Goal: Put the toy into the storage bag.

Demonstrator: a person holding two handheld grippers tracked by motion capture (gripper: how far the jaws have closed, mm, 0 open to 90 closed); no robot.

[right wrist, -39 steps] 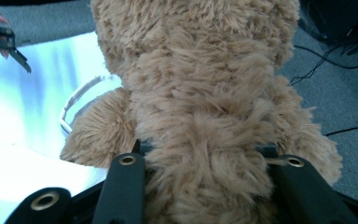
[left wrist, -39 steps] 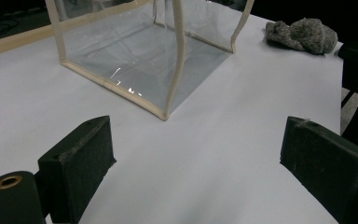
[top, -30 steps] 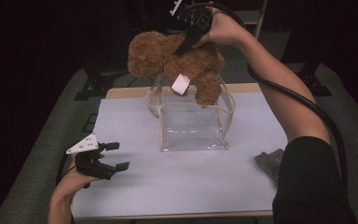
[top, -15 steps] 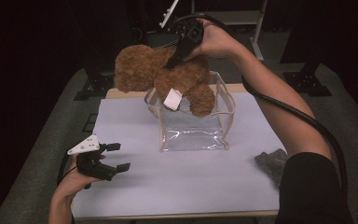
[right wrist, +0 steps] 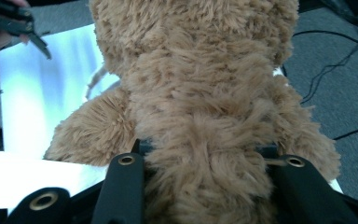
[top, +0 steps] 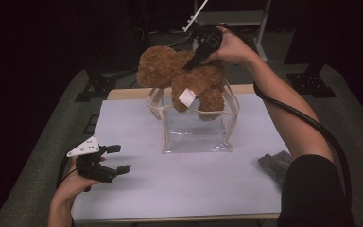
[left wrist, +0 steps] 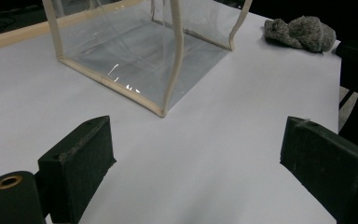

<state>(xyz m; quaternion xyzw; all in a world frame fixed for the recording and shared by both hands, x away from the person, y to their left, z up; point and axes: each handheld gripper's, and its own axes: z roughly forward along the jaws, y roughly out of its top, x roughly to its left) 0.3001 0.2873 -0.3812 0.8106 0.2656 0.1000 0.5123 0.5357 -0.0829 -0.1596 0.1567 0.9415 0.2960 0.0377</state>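
Teddy bear being lowered into the clear bag

The teddy bear (top: pixel 184 78) is being gripped around its body by the right gripper (top: pixel 196 59) above the clear bag (top: pixel 196 127), at twelve o'clock on the table (top: pixel 179 194). The legs are best guided between the bag's rims. The left gripper (top: pixel 116 158), jaws wide and empty, is being rested at eight o'clock, free for steadying the bag.

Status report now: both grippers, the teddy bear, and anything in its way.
Right gripper shut on teddy bear, legs at clear bag mouth. Left gripper open, idle on table. Bag handles flank the opening.
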